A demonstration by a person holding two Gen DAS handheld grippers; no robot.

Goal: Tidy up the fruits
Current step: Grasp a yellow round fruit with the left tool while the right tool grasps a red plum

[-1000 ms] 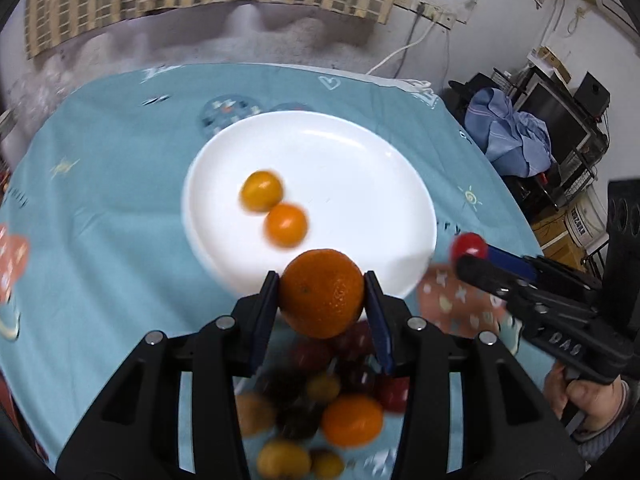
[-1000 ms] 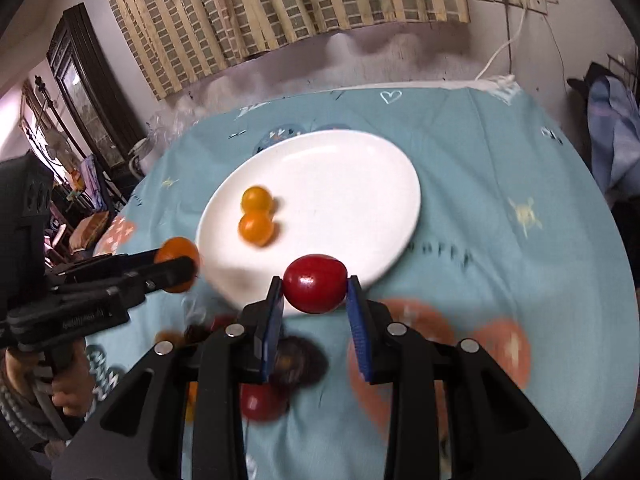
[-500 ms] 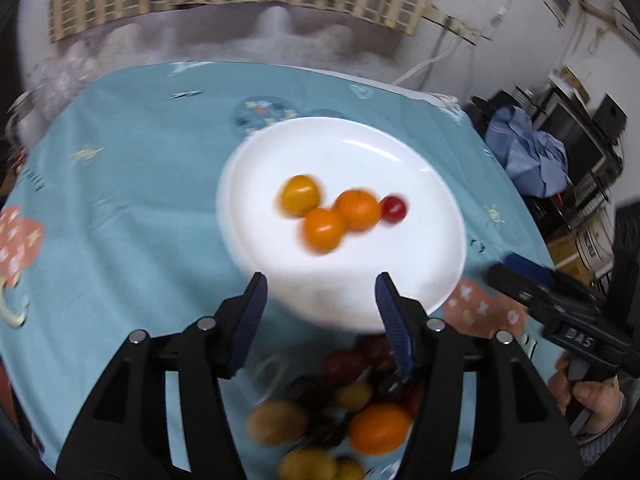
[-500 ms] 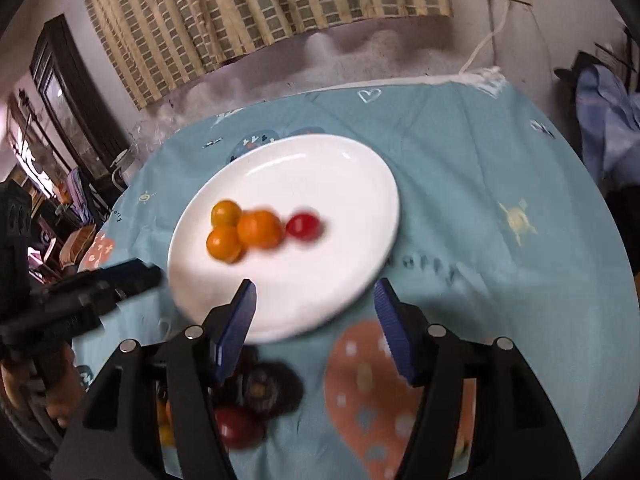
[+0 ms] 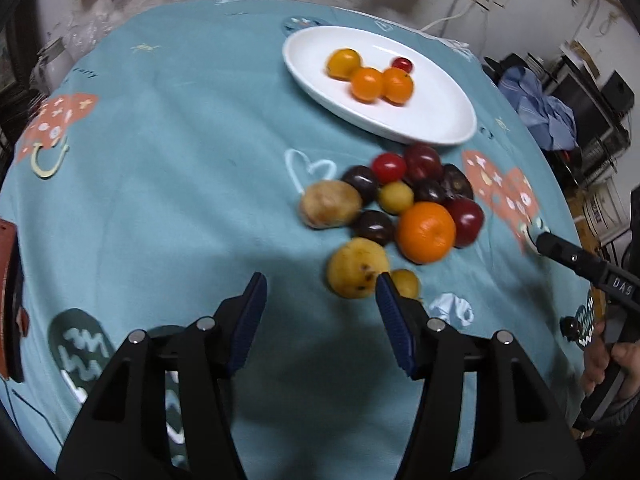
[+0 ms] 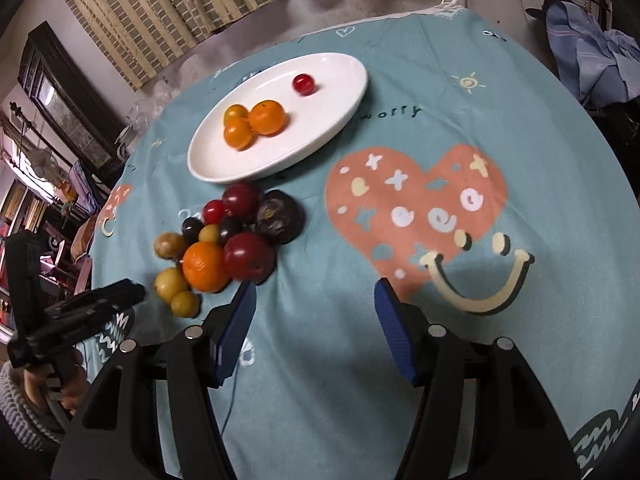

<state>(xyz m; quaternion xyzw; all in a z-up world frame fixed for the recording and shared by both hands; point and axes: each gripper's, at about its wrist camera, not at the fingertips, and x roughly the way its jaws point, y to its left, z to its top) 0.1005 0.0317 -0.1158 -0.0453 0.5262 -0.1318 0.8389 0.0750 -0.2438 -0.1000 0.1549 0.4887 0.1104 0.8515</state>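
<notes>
A white plate [image 5: 436,120] [image 6: 344,112] sits at the far side of the teal cloth and holds three orange fruits [image 5: 366,84] [image 6: 267,117] and a small red tomato [image 5: 401,64] [image 6: 303,83]. A heap of fruit lies in front of it: a big orange [image 5: 426,232] [image 6: 204,266], dark plums [image 5: 424,162] [image 6: 279,216], red ones [image 6: 249,256], yellow ones [image 5: 356,267] and a brown one [image 5: 330,204]. My left gripper [image 5: 320,308] is open and empty, just short of the heap. My right gripper [image 6: 314,318] is open and empty, right of the heap.
The round table carries a teal cloth [image 5: 180,160] with an orange heart print [image 6: 416,204]. The right gripper's body shows at the left view's right edge [image 5: 580,264]; the left one shows at the right view's left edge [image 6: 80,312]. Clutter and clothes lie beyond the table.
Both grippers let go of their fruit, the orange and the red tomato, which now lie on the plate. Both have since pulled back, open, toward the near side of the heap.
</notes>
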